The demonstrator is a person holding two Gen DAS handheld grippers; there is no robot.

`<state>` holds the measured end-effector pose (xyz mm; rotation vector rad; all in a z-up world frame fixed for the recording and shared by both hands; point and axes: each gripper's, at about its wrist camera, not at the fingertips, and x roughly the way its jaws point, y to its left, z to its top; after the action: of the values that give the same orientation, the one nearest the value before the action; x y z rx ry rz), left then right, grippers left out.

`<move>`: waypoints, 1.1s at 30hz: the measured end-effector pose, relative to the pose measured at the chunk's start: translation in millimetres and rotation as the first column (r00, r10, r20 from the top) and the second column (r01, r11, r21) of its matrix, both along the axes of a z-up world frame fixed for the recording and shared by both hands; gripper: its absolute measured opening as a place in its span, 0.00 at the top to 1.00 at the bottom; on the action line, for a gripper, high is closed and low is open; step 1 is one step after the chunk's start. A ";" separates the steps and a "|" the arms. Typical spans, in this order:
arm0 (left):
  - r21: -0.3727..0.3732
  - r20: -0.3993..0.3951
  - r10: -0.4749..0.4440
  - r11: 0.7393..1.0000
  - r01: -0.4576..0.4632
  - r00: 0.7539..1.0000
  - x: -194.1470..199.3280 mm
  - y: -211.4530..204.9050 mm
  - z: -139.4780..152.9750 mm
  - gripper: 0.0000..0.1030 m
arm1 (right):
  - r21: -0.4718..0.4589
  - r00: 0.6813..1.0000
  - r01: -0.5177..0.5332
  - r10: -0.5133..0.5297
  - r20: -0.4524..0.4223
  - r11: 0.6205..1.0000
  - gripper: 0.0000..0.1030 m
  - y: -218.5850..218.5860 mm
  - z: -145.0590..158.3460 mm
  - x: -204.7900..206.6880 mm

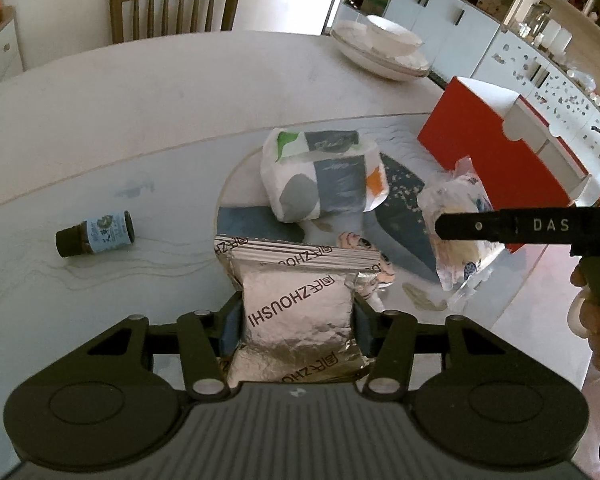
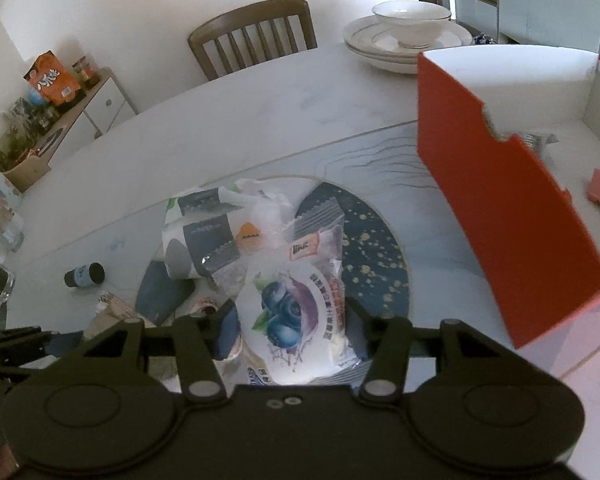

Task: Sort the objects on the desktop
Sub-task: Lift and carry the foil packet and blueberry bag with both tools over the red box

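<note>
Now: one red box (image 2: 496,200) at right of frame | one tissue pack (image 1: 320,172) at centre | two snack bags: left gripper (image 1: 298,320) pinching the silver foil pouch (image 1: 300,312), lower centre; right gripper (image 2: 292,324) clamped on the blueberry bag (image 2: 292,312) | one small bottle (image 1: 96,233) lying at left

My left claw (image 1: 298,320) is matt black plastic, clamped on a crinkled, shiny foil pouch (image 1: 300,312). My right claw (image 2: 292,332) pinches a glossy plastic blueberry packet (image 2: 292,304). The table (image 1: 140,100) looks smooth and faintly veined like stone; the red box (image 2: 500,208) is matt card.
</note>
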<state>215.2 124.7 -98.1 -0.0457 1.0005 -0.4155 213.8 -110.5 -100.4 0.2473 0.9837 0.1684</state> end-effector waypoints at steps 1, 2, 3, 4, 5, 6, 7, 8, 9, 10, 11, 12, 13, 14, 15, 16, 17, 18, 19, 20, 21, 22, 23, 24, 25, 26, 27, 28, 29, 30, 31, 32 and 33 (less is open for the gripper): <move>-0.004 0.001 0.001 1.000 -0.001 1.000 -1.2 -0.3 2.2 0.48 | 0.001 1.000 0.001 -0.001 -0.001 1.000 0.48 -1.5 1.7 -2.1; -0.008 0.003 0.003 1.000 -0.003 1.000 -3.0 -0.6 5.1 0.48 | 0.004 1.000 0.001 -0.001 0.000 1.000 0.48 -3.2 3.2 -4.5; -0.010 0.008 0.004 1.000 -0.004 1.000 -5.1 -1.0 7.9 0.48 | 0.007 1.000 -0.001 0.001 0.002 1.000 0.48 -5.0 5.1 -7.2; -0.009 0.012 0.005 1.000 -0.005 1.000 -6.9 -1.9 10.5 0.48 | 0.009 1.000 -0.001 0.001 0.005 1.000 0.48 -6.5 6.9 -9.7; -0.009 0.016 0.007 1.000 -0.007 1.000 -8.7 -2.7 13.3 0.48 | 0.011 1.000 -0.001 0.001 0.008 1.000 0.48 -7.8 8.8 -12.2; -0.010 0.018 0.009 1.000 -0.009 1.000 -10.6 -3.6 15.7 0.48 | 0.015 1.000 -0.002 0.001 0.009 1.000 0.48 -9.3 10.5 -14.6; -0.011 0.021 0.010 1.000 -0.010 1.000 -11.9 -4.4 18.1 0.48 | 0.020 1.000 -0.001 0.000 0.010 1.000 0.48 -11.3 12.0 -16.9; -0.012 0.024 0.011 1.000 -0.010 1.000 -13.7 -5.2 20.6 0.48 | 0.024 1.000 0.002 -0.002 0.012 1.000 0.48 -13.0 13.5 -19.2; -0.011 0.031 0.010 1.000 -0.010 0.999 -15.4 -6.4 23.5 0.48 | 0.027 1.000 0.003 -0.004 0.015 1.000 0.48 -15.0 15.2 -22.0; -0.008 0.037 0.009 1.000 -0.009 0.999 -17.2 -8.0 26.5 0.48 | 0.030 1.000 0.004 -0.004 0.019 1.000 0.48 -17.0 16.8 -24.7; -0.005 0.043 0.009 1.000 -0.008 0.999 -18.6 -9.5 28.8 0.48 | 0.033 1.000 0.004 -0.005 0.022 0.999 0.48 -18.7 18.4 -27.2; -0.005 0.048 0.008 1.000 -0.008 0.999 -19.9 -11.3 31.5 0.48 | 0.034 1.000 0.005 -0.006 0.024 0.999 0.48 -20.1 19.9 -29.6; -0.006 0.052 0.006 1.000 -0.006 0.999 -21.2 -13.0 34.2 0.48 | 0.034 1.000 0.006 -0.007 0.026 0.999 0.48 -21.3 21.7 -31.6; -0.008 0.056 0.006 1.000 -0.005 0.998 -22.4 -14.6 36.7 0.48 | 0.034 1.000 0.007 -0.008 0.029 0.999 0.48 -23.3 23.4 -33.9; -0.010 0.060 0.007 1.000 -0.006 0.998 -23.1 -16.3 39.0 0.48 | 0.034 0.999 0.007 -0.008 0.033 0.999 0.48 -25.4 25.2 -36.5; -0.012 0.064 0.007 1.000 -0.006 0.998 -24.6 -18.3 41.7 0.48 | 0.032 0.999 0.007 -0.008 0.037 0.999 0.48 -27.5 27.0 -38.9; -0.015 0.068 0.006 1.000 -0.005 0.998 -26.1 -20.4 43.8 0.48 | 0.029 0.999 0.008 -0.009 0.039 1.000 0.48 -29.6 28.6 -41.2; -0.017 0.072 0.004 1.000 -0.003 0.997 -27.1 -23.1 46.3 0.48 | 0.025 0.999 0.008 -0.009 0.042 1.000 0.48 -31.7 30.3 -43.4; -0.018 0.077 0.003 1.000 -0.001 0.997 -28.0 -26.3 48.7 0.48 | 0.022 0.999 0.007 -0.008 0.045 1.000 0.48 -33.5 32.1 -45.2; -0.019 0.079 0.000 1.000 0.002 0.997 -28.0 -28.9 50.6 0.48 | 0.021 0.999 0.005 -0.006 0.049 1.000 0.48 -35.6 33.9 -47.0; -0.020 0.082 -0.004 1.000 0.005 0.997 -28.8 -32.2 52.6 0.48 | 0.020 0.999 0.005 -0.006 0.052 1.000 0.48 -38.0 36.0 -48.7; -0.019 0.086 -0.006 1.000 0.008 0.996 -29.5 -35.7 54.6 0.48 | 0.019 0.998 0.005 -0.006 0.055 1.000 0.48 -40.6 38.1 -50.1; -0.018 0.089 -0.008 1.000 0.010 0.996 -29.9 -38.9 56.1 0.48 | 0.020 0.998 0.005 -0.006 0.059 1.000 0.48 -43.3 40.1 -51.6; -0.018 0.092 -0.011 1.000 0.012 0.996 -30.4 -43.2 58.1 0.48 | 0.021 0.998 0.005 -0.006 0.062 1.000 0.48 -46.2 42.2 -52.9; -0.020 0.094 -0.013 1.000 0.015 0.996 -31.0 -47.5 60.1 0.48 | 0.023 0.998 0.004 -0.005 0.064 1.000 0.48 -49.5 44.5 -54.2; -0.022 0.096 -0.015 1.000 0.017 0.995 -31.5 -51.5 61.8 0.48 | 0.025 0.998 0.001 -0.003 0.068 1.000 0.48 -52.6 46.9 -55.3; -0.023 0.097 -0.018 1.000 0.020 0.995 -31.9 -55.3 63.3 0.48 | 0.025 0.998 -0.003 0.001 0.070 1.000 0.48 -56.2 49.7 -56.1; -0.024 0.098 -0.021 0.999 0.023 0.995 -32.2 -59.7 65.3 0.48 | 0.025 0.997 -0.005 0.003 0.073 1.000 0.48 -58.5 51.9 -57.2; -0.026 0.100 -0.025 0.999 0.027 0.995 -32.5 -63.5 66.9 0.48 | 0.026 0.997 -0.007 0.005 0.077 1.000 0.48 -62.5 54.7 -58.1; -0.028 0.103 -0.028 0.999 0.031 0.994 -33.0 -68.0 69.3 0.48 | 0.028 0.997 -0.007 0.004 0.080 1.000 0.48 -67.0 57.4 -59.5; -0.030 0.106 -0.032 0.999 0.035 0.994 -33.5 -72.8 72.0 0.48 | 0.031 0.997 -0.006 0.004 0.083 0.999 0.48 -71.5 59.9 -60.3; -0.034 0.110 -0.035 0.999 0.039 0.993 -33.8 -77.6 74.8 0.48 | 0.036 0.996 -0.007 0.004 0.085 0.999 0.48 -76.2 62.4 -60.8; -0.037 0.114 -0.039 0.998 0.043 0.993 -34.1 -81.9 77.0 0.48 | 0.039 0.996 -0.007 0.004 0.088 0.999 0.48 -80.6 64.7 -61.4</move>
<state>181.0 42.8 -21.1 -0.0364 0.8830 -0.4700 152.4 -191.1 -35.7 0.2714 0.8944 0.2025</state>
